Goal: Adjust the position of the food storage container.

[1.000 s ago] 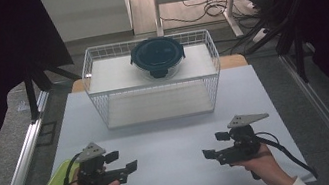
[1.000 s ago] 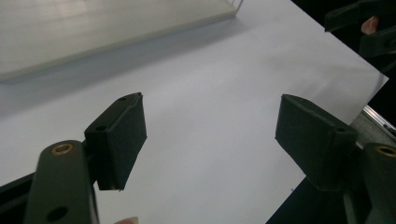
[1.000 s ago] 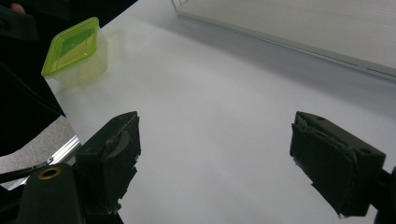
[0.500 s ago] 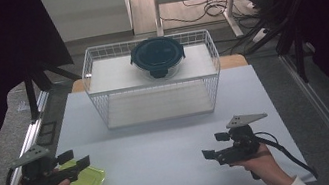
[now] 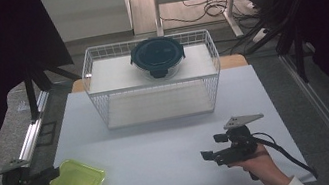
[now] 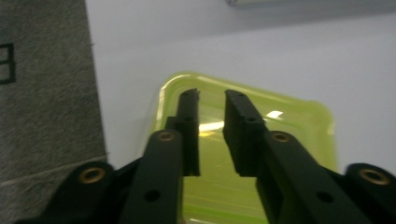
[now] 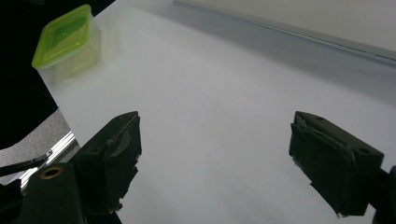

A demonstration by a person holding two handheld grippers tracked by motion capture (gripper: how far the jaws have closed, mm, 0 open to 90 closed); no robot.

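- Green container point(image 5: 80, 181) is sitting at the near-left corner of the white bench point(image 5: 170, 137), close to the edge.
- Left tool point(image 5: 50, 174) is lying just beside the container's left rim; in the left gripper view its jaws are standing over the container point(image 6: 280, 135), narrow gap, nothing seen pinched. Jaws have just been closing; no grip on the rim confirmed.
- Right tool point(image 5: 209, 157) is resting near-right on the bench, jaws spread wide, released, holding nothing.
- Wire basket point(image 5: 98, 73) at the far side is carrying a dark round lidded bowl point(image 5: 157, 56) on its upper shelf.
- Progress, as judged: early stage; container not yet lifted or moved toward the basket.
- Vs. earlier frames: left hand has been shifting out to the left, container now uncovered; right hand unchanged.
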